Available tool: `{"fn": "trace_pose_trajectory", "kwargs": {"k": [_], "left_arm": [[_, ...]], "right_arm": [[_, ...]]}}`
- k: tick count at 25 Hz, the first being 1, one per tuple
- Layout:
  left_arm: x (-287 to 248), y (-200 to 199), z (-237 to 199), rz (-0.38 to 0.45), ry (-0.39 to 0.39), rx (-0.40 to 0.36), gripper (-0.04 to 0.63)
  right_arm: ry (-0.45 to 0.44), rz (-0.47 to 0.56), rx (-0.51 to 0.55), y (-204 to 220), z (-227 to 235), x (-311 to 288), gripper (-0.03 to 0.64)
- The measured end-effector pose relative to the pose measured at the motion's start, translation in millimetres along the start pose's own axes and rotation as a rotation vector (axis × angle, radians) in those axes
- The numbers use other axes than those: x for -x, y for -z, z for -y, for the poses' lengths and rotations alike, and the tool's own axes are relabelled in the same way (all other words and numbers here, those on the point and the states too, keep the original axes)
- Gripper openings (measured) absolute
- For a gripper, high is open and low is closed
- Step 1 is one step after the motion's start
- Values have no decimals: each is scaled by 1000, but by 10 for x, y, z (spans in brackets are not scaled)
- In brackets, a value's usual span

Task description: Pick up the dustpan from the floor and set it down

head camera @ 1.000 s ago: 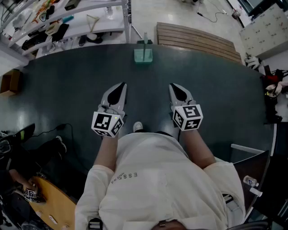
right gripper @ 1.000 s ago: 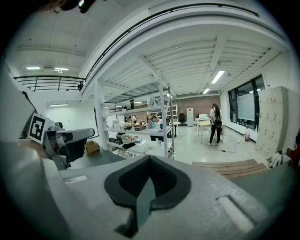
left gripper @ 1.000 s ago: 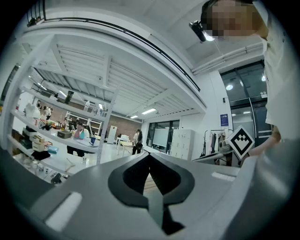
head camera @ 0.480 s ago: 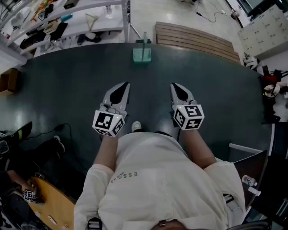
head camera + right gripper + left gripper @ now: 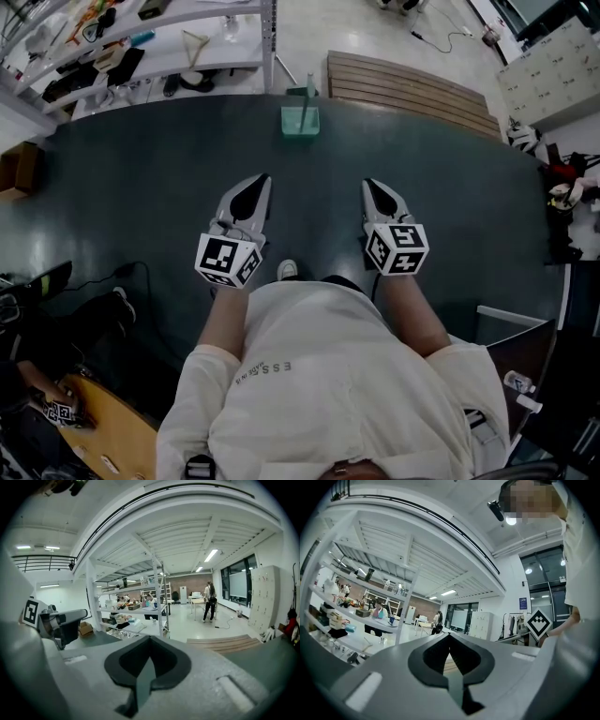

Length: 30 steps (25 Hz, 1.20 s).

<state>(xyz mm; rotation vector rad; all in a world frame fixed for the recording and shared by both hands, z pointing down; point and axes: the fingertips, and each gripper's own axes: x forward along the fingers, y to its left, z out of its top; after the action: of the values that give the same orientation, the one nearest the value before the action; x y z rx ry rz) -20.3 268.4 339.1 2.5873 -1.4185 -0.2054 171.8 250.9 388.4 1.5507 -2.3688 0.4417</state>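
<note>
Your left tongs [image 5: 261, 181] and right tongs [image 5: 367, 185] are both closed with nothing between them, held side by side over the dark mat [image 5: 141, 187]; the green dustpan [image 5: 300, 119] sits at the mat's far edge, well ahead of both.

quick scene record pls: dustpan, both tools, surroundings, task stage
dustpan: pale green dustpan on the floor at the far edge of the dark mat, nothing touching it
left tool: left tool has jaws together, empty, held over the mat, short of the dustpan
right tool: right tool has jaws together, empty, beside the left one, also short of the dustpan
beyond the mat: slatted wooden board and white shelves
task stage: pick-up not begun
</note>
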Motion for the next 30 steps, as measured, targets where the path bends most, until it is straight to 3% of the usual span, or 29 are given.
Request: {"fn": "trace_pose_trajectory", "kwargs": {"k": [11,17,30], "left_arm": [[-14,129,-342,-24,-30,37,9],[-227,244,-718,-54,-69,57,9],[-1888,162,-1913,-97,-99,76,9]], "right_arm": [[7,-74,-7,160,-111,-309,-9],[4,-110,-22,130,21,-794,-9],[-7,-152,-44,-557,766,-2665,-9]]}}
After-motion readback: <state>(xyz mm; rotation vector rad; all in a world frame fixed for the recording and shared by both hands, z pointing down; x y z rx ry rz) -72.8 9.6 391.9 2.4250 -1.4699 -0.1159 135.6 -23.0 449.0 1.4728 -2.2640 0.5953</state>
